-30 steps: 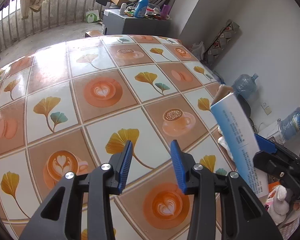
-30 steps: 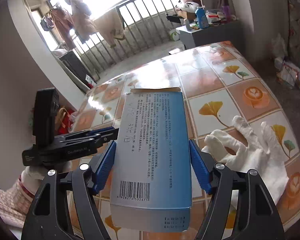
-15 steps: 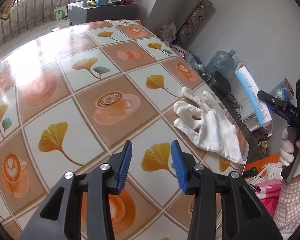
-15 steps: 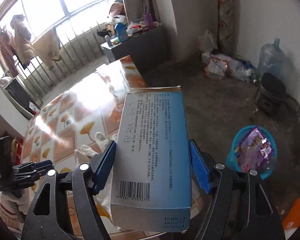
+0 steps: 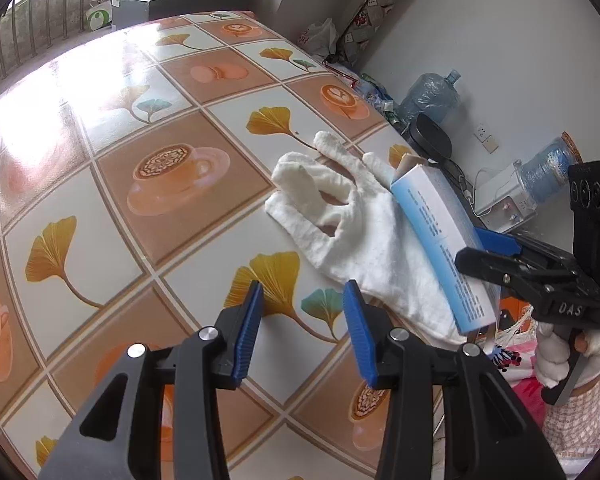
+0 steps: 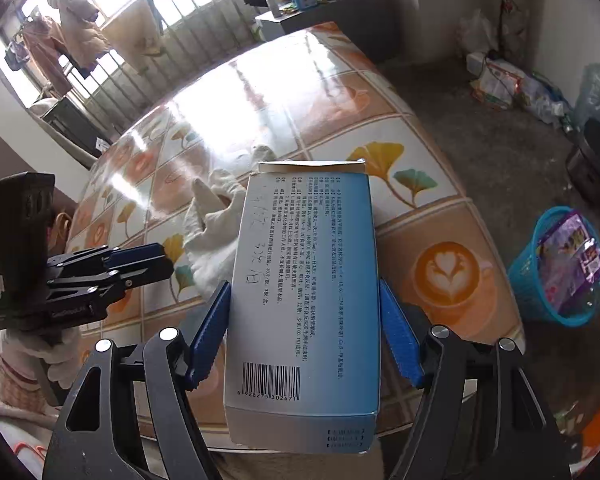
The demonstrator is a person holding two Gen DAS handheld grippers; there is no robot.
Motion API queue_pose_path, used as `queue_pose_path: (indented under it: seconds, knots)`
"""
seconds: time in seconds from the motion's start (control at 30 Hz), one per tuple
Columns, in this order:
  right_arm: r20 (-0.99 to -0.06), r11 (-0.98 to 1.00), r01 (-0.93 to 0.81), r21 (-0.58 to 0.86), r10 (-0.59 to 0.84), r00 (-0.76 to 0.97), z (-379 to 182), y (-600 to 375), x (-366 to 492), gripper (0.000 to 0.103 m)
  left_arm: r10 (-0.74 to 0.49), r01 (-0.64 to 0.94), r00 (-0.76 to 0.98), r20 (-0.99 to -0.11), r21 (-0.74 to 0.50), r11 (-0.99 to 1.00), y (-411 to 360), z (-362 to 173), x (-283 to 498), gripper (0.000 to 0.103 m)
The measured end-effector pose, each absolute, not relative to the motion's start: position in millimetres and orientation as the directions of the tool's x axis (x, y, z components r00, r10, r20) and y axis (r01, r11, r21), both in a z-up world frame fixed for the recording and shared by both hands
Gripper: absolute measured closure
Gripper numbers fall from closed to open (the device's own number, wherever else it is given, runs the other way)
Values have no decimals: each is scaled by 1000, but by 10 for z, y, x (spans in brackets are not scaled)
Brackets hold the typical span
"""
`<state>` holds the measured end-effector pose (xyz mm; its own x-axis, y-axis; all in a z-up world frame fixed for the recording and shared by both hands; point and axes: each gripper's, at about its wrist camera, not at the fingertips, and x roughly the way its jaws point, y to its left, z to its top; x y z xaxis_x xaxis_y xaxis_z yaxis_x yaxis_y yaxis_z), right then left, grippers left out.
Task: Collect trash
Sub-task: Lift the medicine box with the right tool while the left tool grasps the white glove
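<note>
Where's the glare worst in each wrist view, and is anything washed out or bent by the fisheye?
Left wrist view: window glare bleaches the glossy patterned tablecloth at left; white cotton glove stays sharp; table edges bow. Right wrist view: glare streaks mid-table, windows blown out; print on the blue-and-white cardboard box legible; blue plastic basket warped near the rim.

Glossy tablecloth, fuzzy cloth glove
</note>
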<state>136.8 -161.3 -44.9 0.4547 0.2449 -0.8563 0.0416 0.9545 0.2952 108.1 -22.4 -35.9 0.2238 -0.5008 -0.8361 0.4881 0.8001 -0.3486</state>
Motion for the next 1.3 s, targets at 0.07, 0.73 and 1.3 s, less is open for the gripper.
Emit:
queue_pose_path:
  seconds: [0.07, 0.73, 1.3]
  knots:
    - [-836, 931, 8, 364, 323, 443, -443, -1476, 1357, 36, -498, 468, 237, -834, -351, 811, -155, -359, 1129, 63]
    - [-839, 933, 213, 289, 140, 526, -394, -2084, 1486, 35, -455, 494, 329, -828, -259, 830, -163, -220, 1097, 43]
    - [-867, 981, 167, 99, 3, 498, -488, -1728, 1428, 34, -306, 587, 423, -853, 0, 810, -555, -418, 983, 39]
